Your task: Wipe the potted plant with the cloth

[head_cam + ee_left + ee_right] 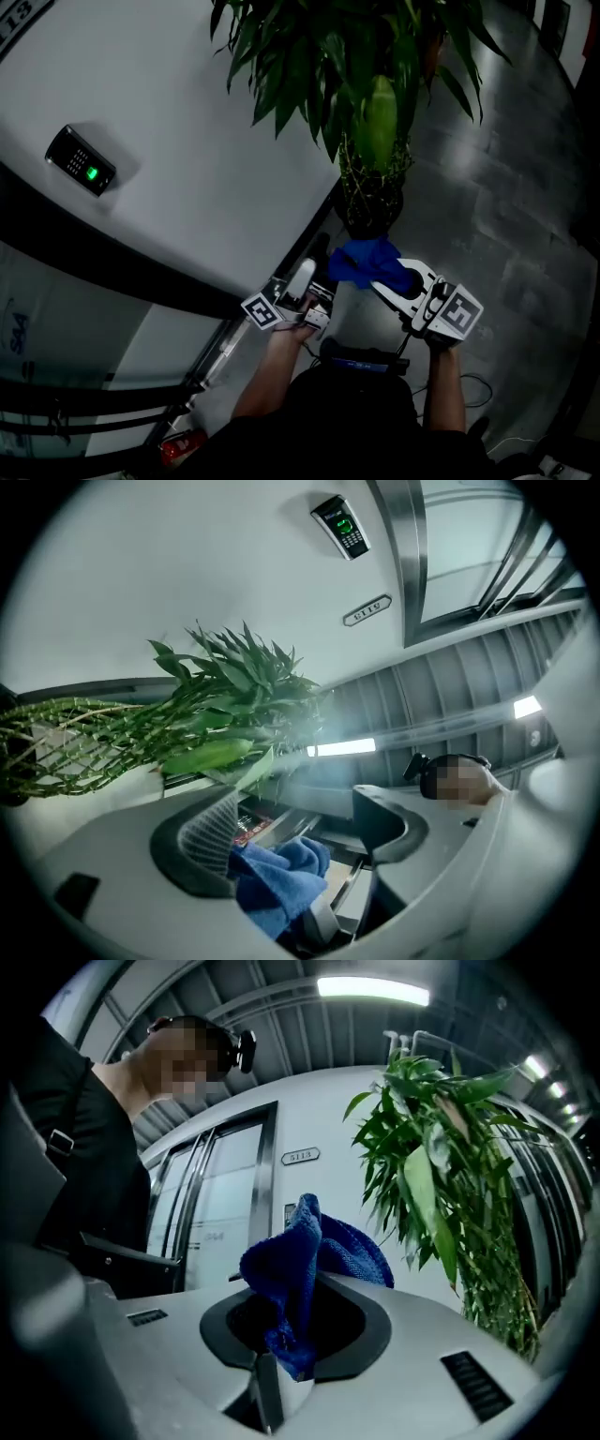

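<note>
The potted plant (366, 103) with long green leaves stands on the floor by the white wall, its dark pot (370, 211) just beyond my hands. My right gripper (382, 279) is shut on a bunched blue cloth (368, 262), held a little short of the pot. The right gripper view shows the cloth (305, 1260) pinched between the closed jaws of the right gripper (295, 1330), with the plant (441, 1194) to the right. My left gripper (305, 277) stands open beside it, holding nothing. From the left gripper (300, 827), the cloth (281, 874) lies past the spread jaws and the plant (216, 724) reaches in from the left.
A keypad reader (82, 161) with a green light is mounted on the white wall (206, 141) at the left. A metal-framed door runs along the lower left. Glossy grey floor (506, 206) spreads to the right of the plant. A red object (183, 445) lies near my feet.
</note>
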The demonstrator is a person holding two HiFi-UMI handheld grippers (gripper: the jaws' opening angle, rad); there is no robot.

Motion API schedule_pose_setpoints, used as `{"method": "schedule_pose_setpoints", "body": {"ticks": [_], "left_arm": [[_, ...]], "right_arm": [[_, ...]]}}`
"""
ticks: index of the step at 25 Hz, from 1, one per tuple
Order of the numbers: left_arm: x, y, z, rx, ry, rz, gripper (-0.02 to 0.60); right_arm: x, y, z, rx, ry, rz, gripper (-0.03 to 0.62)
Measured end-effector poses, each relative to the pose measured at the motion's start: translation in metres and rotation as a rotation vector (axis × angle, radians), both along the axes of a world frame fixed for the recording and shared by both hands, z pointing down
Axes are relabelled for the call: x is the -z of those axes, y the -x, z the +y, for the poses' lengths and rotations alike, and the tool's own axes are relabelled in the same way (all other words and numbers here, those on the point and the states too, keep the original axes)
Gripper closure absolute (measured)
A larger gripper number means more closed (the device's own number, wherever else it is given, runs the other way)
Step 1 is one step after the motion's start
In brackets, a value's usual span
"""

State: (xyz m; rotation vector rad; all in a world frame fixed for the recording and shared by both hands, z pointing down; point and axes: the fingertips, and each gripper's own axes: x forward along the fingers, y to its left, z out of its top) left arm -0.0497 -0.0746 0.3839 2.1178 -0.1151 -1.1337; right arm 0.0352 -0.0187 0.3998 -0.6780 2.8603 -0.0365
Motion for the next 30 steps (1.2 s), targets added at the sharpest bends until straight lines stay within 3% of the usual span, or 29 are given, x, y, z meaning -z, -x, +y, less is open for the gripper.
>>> {"method": "schedule_pose_setpoints", "body": {"ticks": [9,13,22,30], "left_arm": [[-0.002,-0.027,0.046,0.014,-0.053,-0.114,0.202],[-0.008,-0.03,0.063,0.043,-0.05,-0.154,0.212],[-0.005,-0.013,0.086,0.096,-0.08,-0.188,0.237],[0.007,0.029,0.099,0.055,-0.146,-0.143,0.287]], "right_arm": [[0.006,-0.09,0.001,-0.189,0.052,-0.297,0.499],[-0.003,-0.107,0.006,-0.213,0.087,-0.373,0.499],[-0.012,-0.104,0.017,-0.216,0.12,-0.434,0.499],[0.001,-0.071,0.031,-0.292,0.107,-0.436,0.499]]}}
